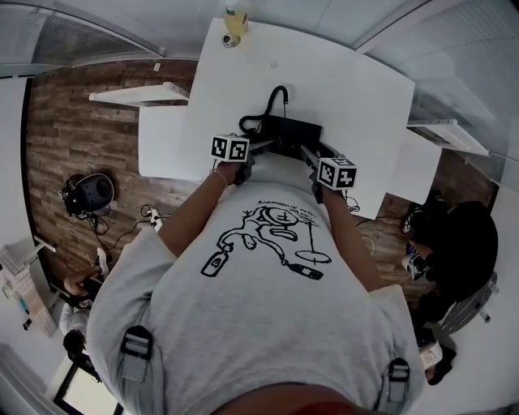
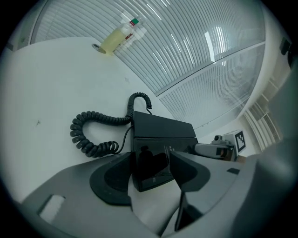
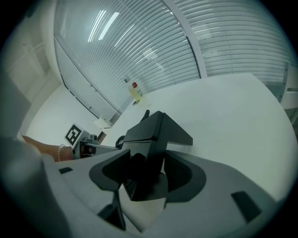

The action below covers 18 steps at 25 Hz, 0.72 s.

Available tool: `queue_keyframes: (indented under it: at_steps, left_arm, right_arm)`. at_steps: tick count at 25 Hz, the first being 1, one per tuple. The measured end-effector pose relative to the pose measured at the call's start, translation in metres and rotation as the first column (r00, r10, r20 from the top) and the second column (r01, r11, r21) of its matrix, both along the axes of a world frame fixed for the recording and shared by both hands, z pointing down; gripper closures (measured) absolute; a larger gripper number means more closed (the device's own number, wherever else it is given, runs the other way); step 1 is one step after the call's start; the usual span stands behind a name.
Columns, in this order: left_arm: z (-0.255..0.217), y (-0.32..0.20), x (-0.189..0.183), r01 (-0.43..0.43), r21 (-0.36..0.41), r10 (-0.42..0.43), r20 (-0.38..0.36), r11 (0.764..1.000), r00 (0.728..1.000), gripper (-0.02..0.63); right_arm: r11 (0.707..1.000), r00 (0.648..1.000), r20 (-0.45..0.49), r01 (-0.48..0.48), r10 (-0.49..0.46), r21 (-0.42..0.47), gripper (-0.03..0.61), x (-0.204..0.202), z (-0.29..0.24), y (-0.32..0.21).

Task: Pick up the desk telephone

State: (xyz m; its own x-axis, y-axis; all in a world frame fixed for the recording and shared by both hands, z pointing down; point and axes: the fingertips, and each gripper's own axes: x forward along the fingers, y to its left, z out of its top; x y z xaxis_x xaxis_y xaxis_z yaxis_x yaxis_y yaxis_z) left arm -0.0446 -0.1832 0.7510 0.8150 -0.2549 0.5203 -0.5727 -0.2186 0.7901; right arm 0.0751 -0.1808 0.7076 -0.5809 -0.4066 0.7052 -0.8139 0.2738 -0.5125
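The black desk telephone [image 1: 288,130] sits on the white table [image 1: 349,81] near its front edge, with its coiled cord [image 2: 88,128] looping off to the left. My left gripper [image 1: 263,146] straddles the phone's near left corner [image 2: 160,132]; its jaws stand wide with the corner between them, and no clear squeeze shows. My right gripper [image 1: 308,152] does the same at the near right corner [image 3: 149,139], its jaws wide around the black body. The phone looks to be resting on the table.
A yellowish bottle [image 1: 235,24] lies at the table's far edge. Smaller white side tables [image 1: 154,138] flank the desk on both sides. A slatted glass wall [image 2: 195,56] runs behind it. The wooden floor to the left holds a headset [image 1: 89,193] and cables.
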Motion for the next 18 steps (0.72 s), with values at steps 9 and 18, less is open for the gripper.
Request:
queue_keyframes:
  at_steps: [9, 18]
  left_arm:
    - [-0.025, 0.004, -0.002, 0.040, 0.021, -0.040, 0.001, 0.999, 0.999, 0.367]
    - [-0.074, 0.002, -0.008, 0.051, 0.076, -0.053, 0.034, 0.996, 0.998, 0.367]
  right_arm:
    - [0.999, 0.999, 0.050, -0.001, -0.001, 0.042, 0.360, -0.002, -0.027, -0.002]
    - [0.995, 0.997, 0.080, -0.003, -0.005, 0.097, 0.360, -0.004, -0.077, -0.001]
